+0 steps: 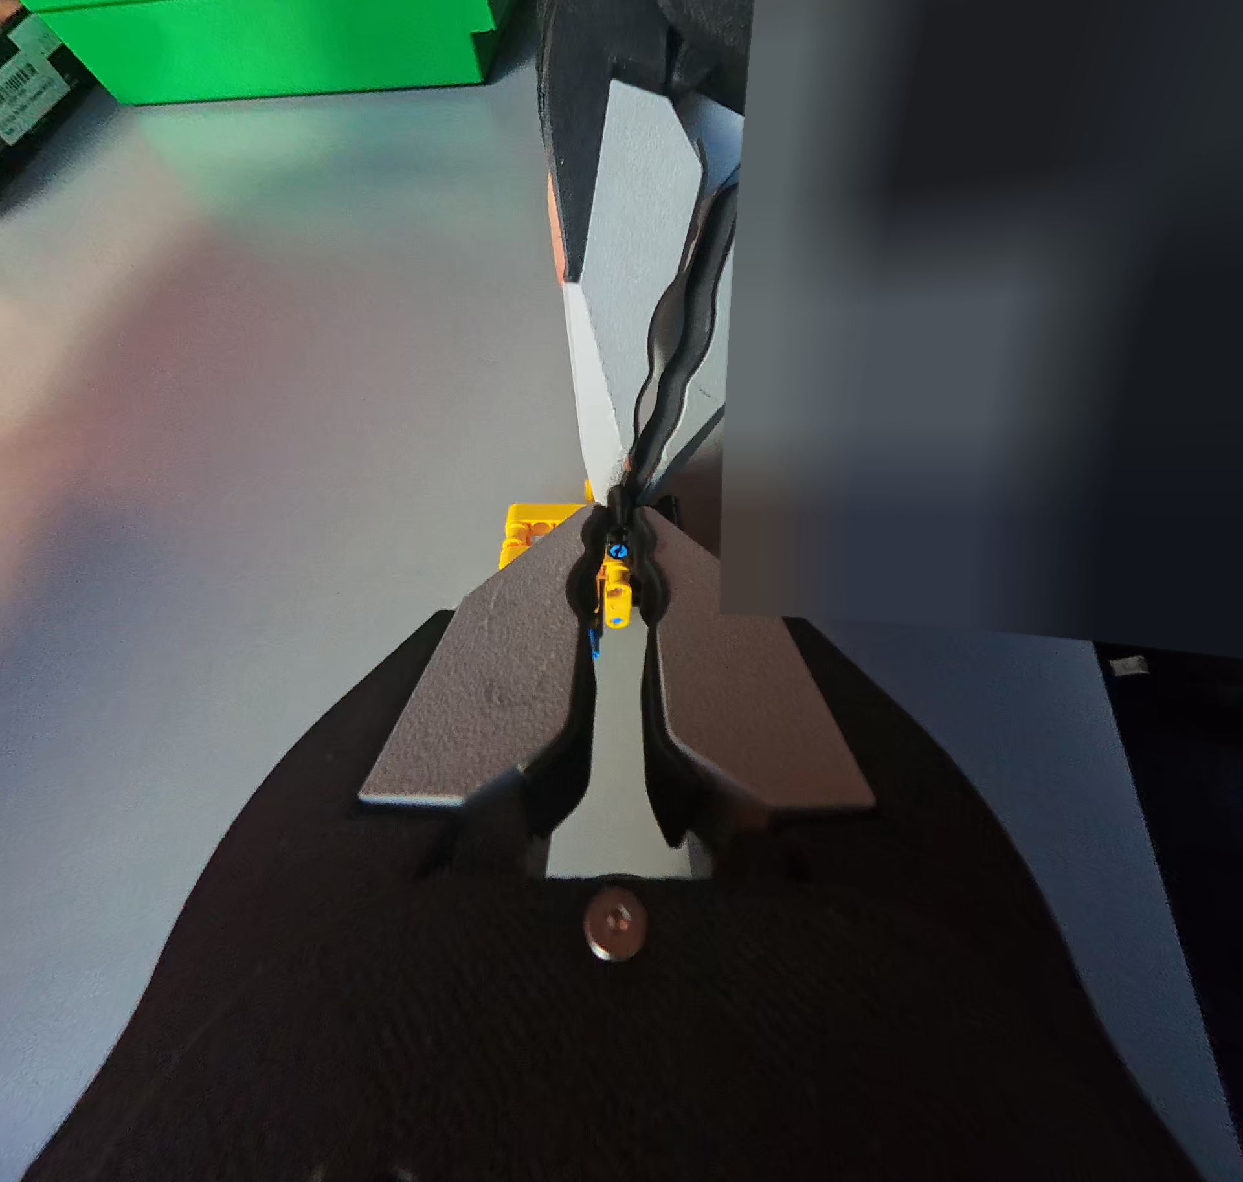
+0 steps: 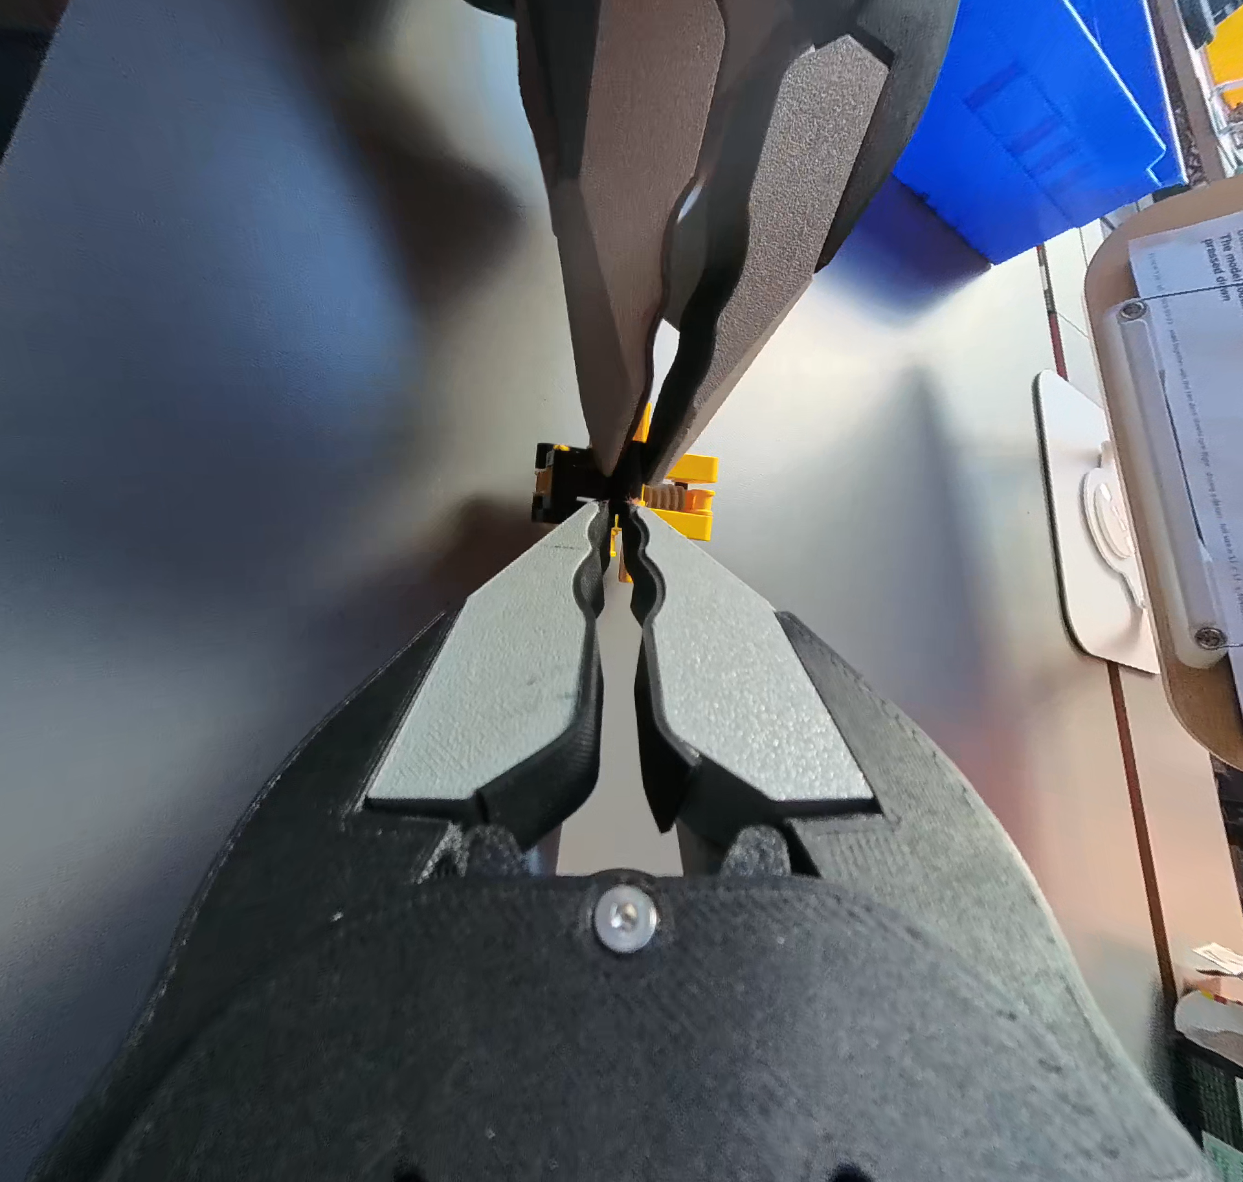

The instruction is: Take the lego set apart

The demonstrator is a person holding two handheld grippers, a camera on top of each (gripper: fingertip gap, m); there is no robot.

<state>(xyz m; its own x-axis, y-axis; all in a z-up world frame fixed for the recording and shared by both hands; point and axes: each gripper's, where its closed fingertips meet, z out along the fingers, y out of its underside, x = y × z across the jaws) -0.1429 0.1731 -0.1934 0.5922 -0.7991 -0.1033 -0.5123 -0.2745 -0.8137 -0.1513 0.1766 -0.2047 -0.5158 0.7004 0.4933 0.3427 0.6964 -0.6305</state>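
Both my grippers meet tip to tip above the table (image 1: 269, 410). Left gripper (image 1: 615, 571) fingers clamped on yellow lego set (image 1: 615, 595); right gripper (image 2: 615, 517) fingers clamped on its near end. I think best: pull straight apart, no twisting, w/ steady grip.

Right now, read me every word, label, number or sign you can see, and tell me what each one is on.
White printed sheet at the right edge of the right wrist view: several lines of print, partly cut off; I don't repeat writing.
Label on the dark box beside the green box: too blurred to read.
Lego set and blue bins: no writing shows.
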